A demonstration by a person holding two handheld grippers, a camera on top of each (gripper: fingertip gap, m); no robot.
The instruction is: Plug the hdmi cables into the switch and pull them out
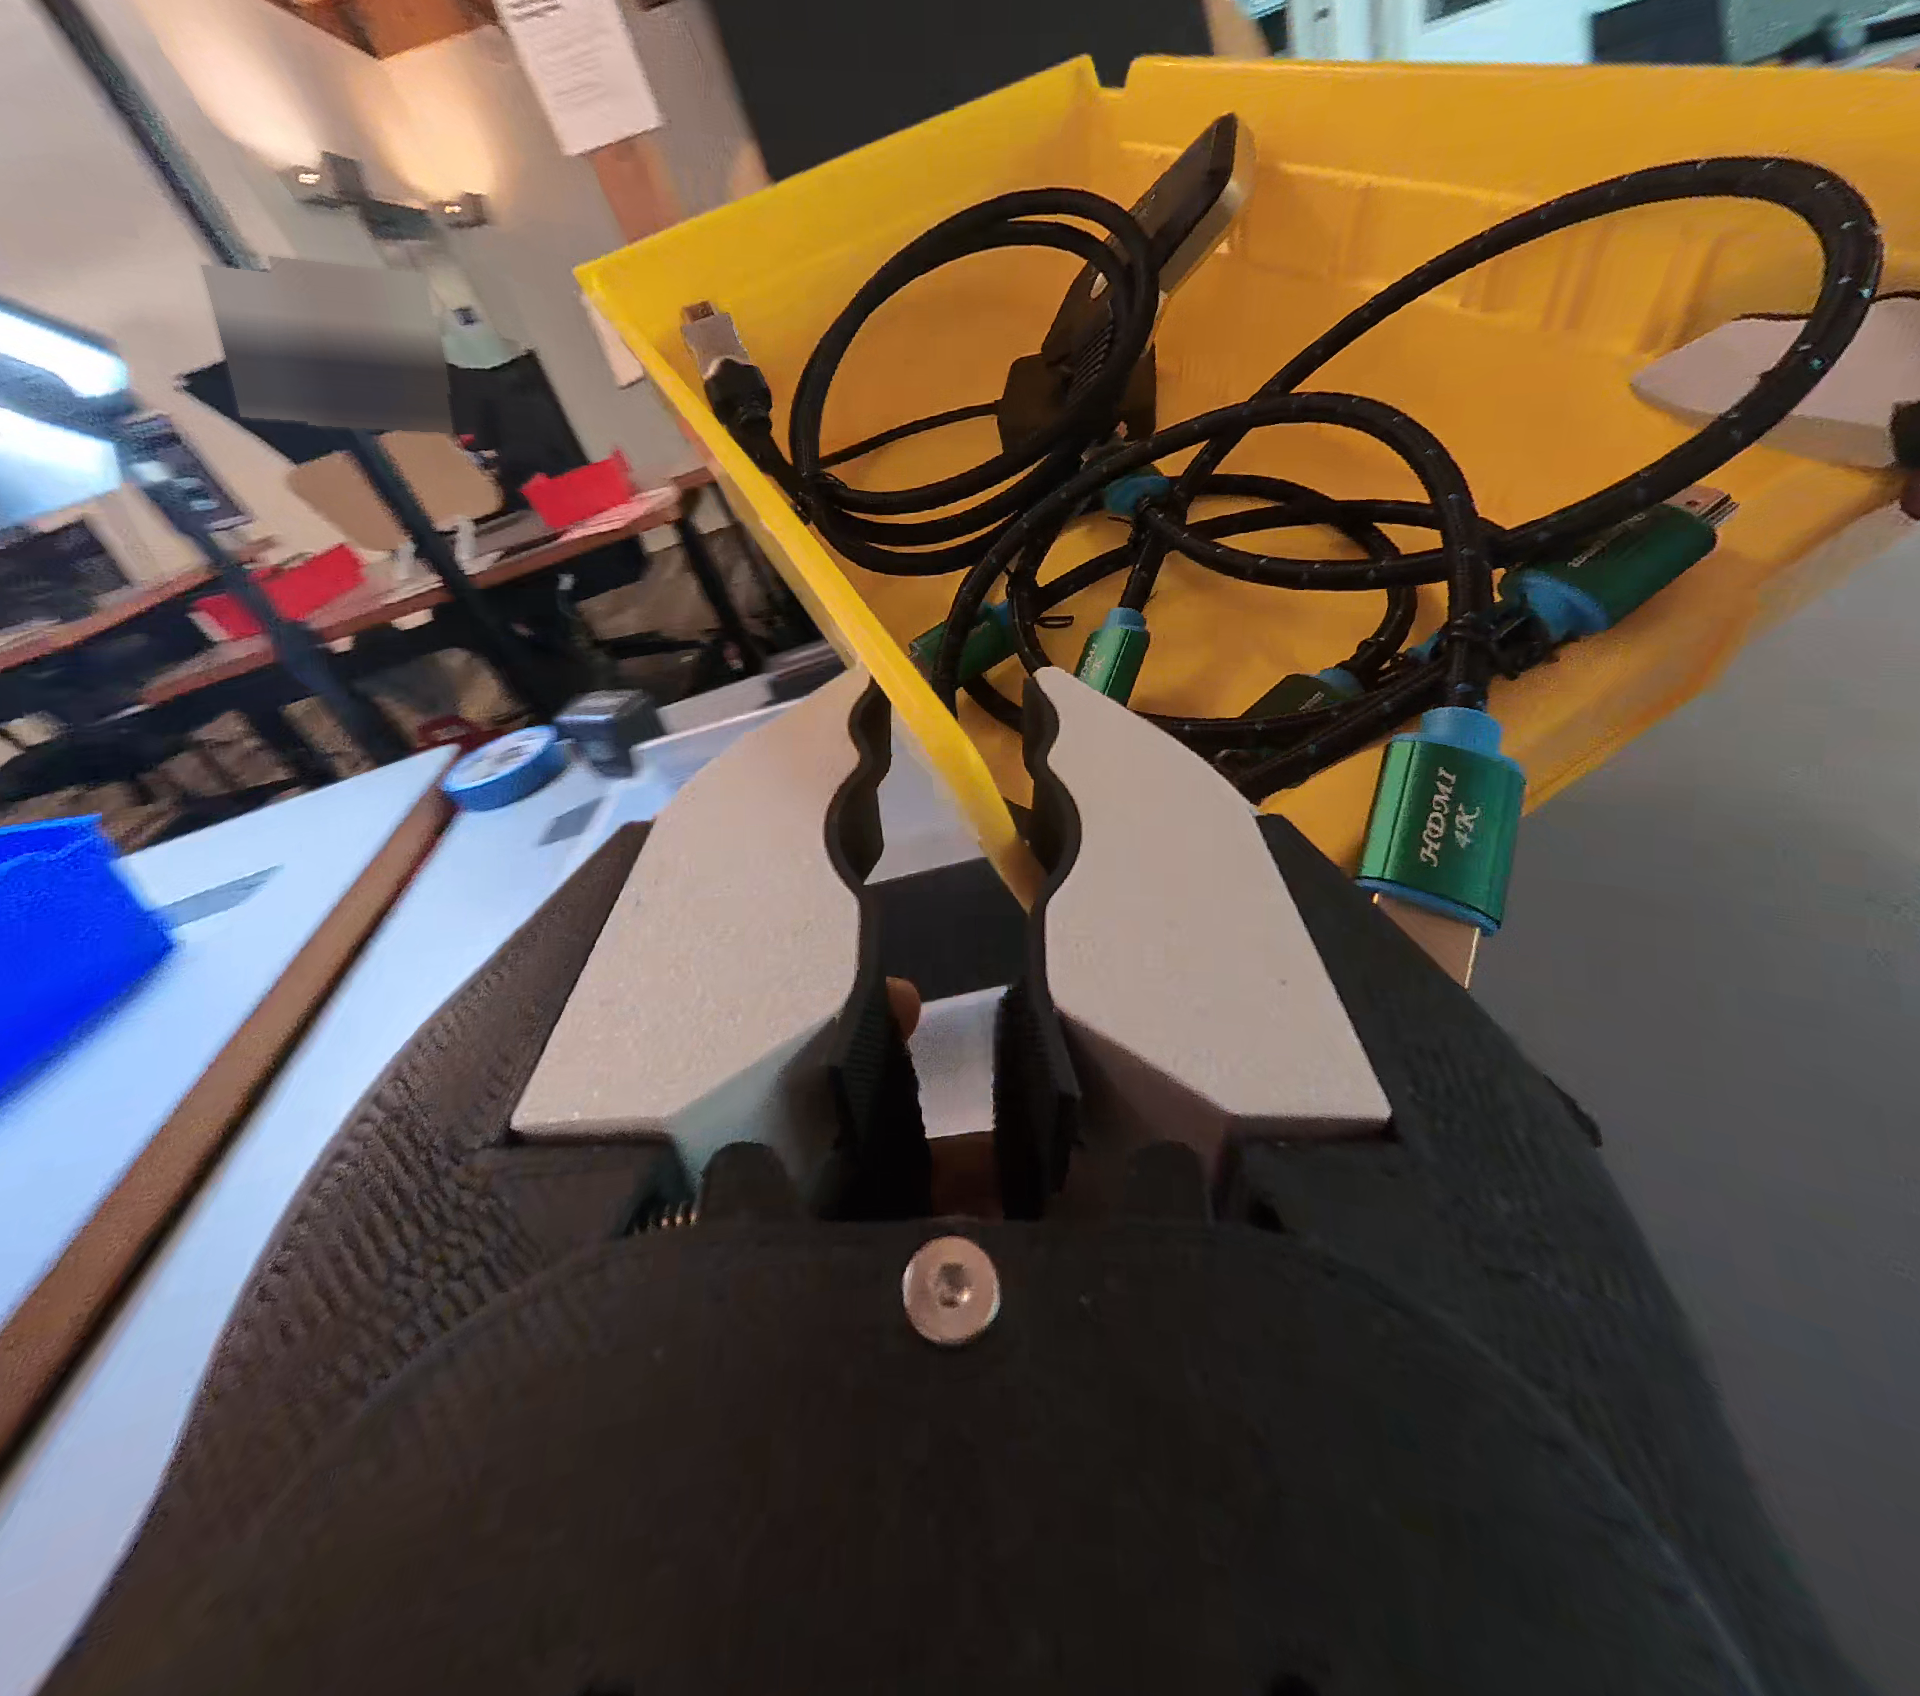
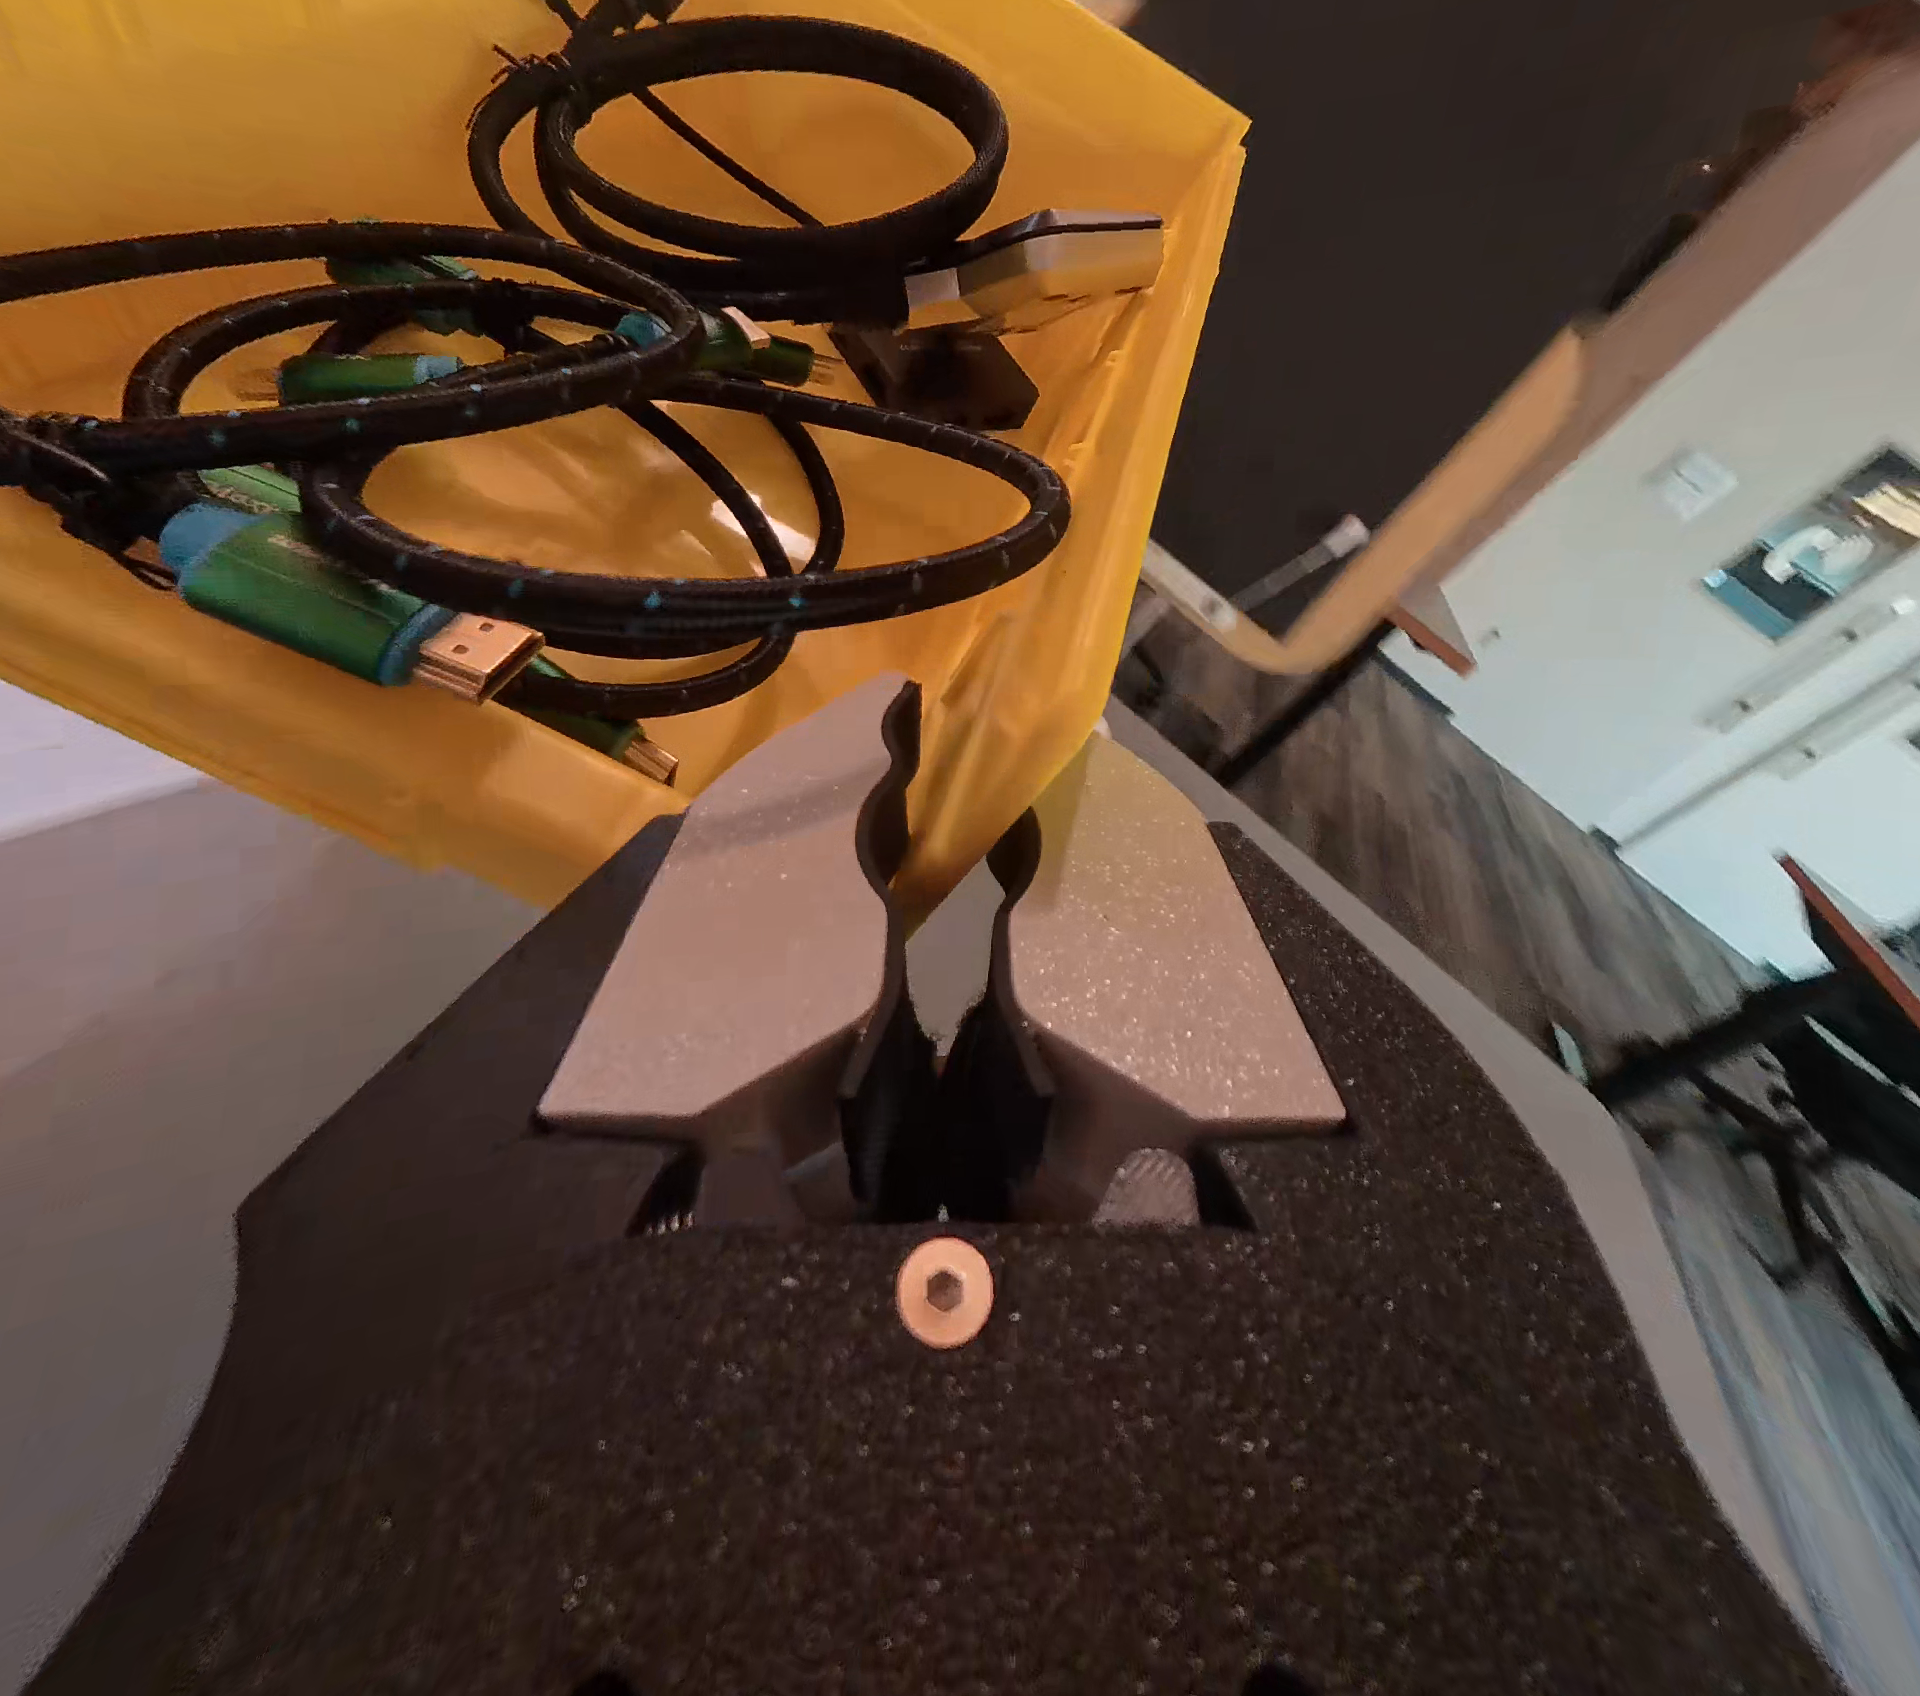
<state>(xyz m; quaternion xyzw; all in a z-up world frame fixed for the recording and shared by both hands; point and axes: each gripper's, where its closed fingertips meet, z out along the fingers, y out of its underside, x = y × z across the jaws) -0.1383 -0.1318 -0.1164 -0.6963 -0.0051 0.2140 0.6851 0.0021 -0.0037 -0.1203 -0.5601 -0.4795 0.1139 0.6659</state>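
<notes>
Left gripper (image 1: pixel 956 773): my fingers clenched on the yellow tray (image 1: pixel 1558 119) wall.
Tray contents: HDMI cables (image 1: pixel 1444 825) tangled, switch (image 1: pixel 1184 212) at the far side; tray tilted above the desk (image 1: pixel 1714 1127).
Right gripper (image 2: pixel 961 799): my fingers clenched on the opposite wall.
Progress: 0 cables plugged; everything remains.

Left tongs (image 1: pixel 961 773), right tongs (image 2: pixel 961 773) clamped.

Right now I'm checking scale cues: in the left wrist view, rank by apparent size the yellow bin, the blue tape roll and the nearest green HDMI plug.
1. yellow bin
2. nearest green HDMI plug, enlarged by nearness to the camera
3. blue tape roll, farther off
</notes>
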